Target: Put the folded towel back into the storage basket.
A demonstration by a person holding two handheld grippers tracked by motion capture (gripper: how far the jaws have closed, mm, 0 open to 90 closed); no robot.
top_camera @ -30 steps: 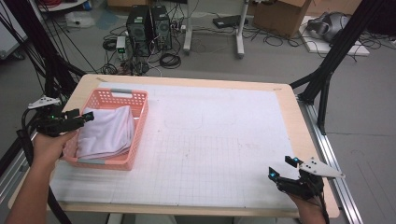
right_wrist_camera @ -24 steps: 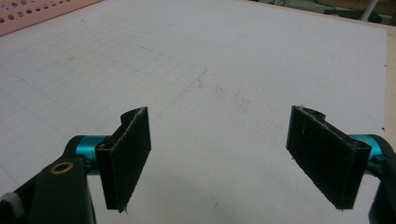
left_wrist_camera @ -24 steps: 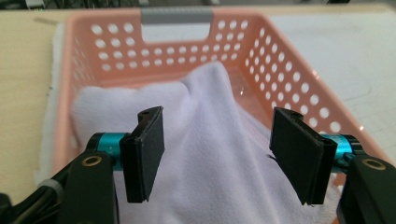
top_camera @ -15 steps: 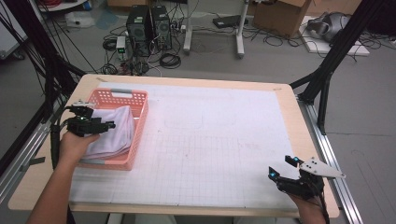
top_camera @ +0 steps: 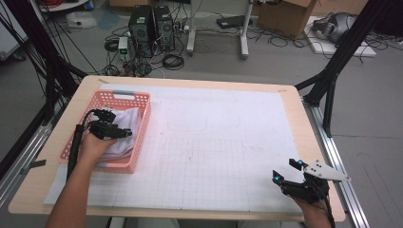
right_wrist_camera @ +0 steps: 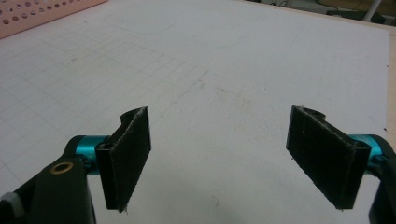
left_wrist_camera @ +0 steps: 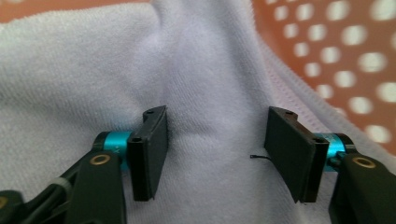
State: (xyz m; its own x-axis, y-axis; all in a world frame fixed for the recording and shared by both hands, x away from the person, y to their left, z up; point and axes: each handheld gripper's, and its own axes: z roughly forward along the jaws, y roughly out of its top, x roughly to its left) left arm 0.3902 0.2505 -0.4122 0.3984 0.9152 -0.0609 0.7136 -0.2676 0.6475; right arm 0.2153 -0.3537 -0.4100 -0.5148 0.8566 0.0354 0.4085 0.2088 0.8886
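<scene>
- High view: the worktop (top_camera: 228,142) carries a pink basket (top_camera: 142,123) at its left side, and the white towel (top_camera: 127,128) lies crumpled inside it.
- My left gripper (left_wrist_camera: 217,149) is down on the towel, jaws wide apart with a raised fold between them; I should press lower before closing, so I catch the fold and not loose pile.
- My right gripper (right_wrist_camera: 229,158) hangs wide and empty over bare worktop.
</scene>
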